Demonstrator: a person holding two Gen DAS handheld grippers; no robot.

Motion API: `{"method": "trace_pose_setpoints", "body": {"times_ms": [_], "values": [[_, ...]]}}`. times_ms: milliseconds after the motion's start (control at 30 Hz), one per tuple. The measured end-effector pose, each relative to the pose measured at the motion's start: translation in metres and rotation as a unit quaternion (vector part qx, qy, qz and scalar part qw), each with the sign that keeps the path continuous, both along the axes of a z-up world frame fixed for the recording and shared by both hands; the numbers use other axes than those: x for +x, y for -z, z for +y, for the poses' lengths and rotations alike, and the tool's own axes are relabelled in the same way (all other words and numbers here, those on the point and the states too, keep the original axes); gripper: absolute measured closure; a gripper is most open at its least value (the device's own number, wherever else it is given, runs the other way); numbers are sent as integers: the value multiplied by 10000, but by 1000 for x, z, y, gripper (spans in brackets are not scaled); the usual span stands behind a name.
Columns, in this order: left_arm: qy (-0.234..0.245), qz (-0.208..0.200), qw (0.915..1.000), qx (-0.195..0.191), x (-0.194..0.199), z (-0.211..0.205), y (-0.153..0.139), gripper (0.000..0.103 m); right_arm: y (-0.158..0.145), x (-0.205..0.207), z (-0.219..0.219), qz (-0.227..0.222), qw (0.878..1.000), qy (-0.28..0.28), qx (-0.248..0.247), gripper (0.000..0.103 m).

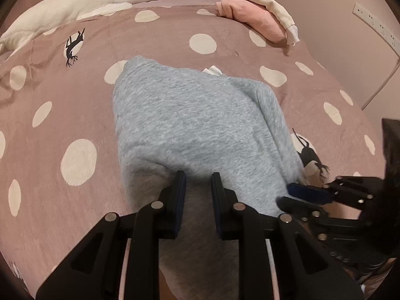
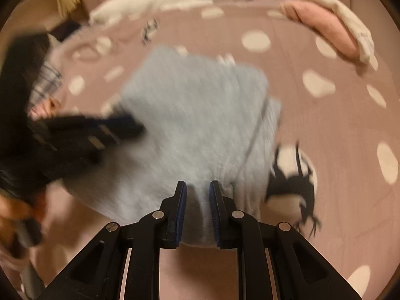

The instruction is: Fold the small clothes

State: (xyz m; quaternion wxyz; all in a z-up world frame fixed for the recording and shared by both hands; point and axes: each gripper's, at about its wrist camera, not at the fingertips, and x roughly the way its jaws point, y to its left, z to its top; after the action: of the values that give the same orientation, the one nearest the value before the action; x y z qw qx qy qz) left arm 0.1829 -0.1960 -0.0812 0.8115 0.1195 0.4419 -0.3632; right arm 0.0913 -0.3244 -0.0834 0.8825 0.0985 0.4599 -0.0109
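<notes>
The grey garment [image 1: 195, 125] lies part-folded on the bed [image 1: 75, 105], spreading ahead of both grippers, with its near edge drawn up into them. The left gripper [image 1: 198, 182] has cloth between its nearly closed jaws, and the pads appear to press a bunched fold of it; the log of its jaws suggests they are just beginning to ease apart. The right gripper [image 2: 198, 192], just to the right of the left one, is narrowly closed too, with the garment's near hem between its pads, and seems to be gripping it, though this view is smeared by motion. The main risk, as I judge it, is uneven release: if the left lets go while the right is pulling on the hem, the near edge could skew and the fold drag sideways, leaving a crooked rectangle. A second risk lies at the loose flap on the right of the garment, ahead and to the right of the right gripper, where a layer stands proud and could flip open if tugged. The soft bedding under the garment could also bunch and travel with it. The plush goose [image 1: 75, 5] and the pink and cream folded clothes [image 1: 255, 17] sit well beyond the grippers, out of harm
</notes>
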Motion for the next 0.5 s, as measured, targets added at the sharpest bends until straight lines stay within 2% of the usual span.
{"method": "trace_pose_setpoints", "body": {"times_ms": [267,500], "values": [[10,-447,9990,32,-31,20,-14,81,1,4,2,-50,10000,33,-77,85],[-18,-484,9988,2,-40,30,-16,81,3,0,-1,-87,9998,130,140,85]]}}
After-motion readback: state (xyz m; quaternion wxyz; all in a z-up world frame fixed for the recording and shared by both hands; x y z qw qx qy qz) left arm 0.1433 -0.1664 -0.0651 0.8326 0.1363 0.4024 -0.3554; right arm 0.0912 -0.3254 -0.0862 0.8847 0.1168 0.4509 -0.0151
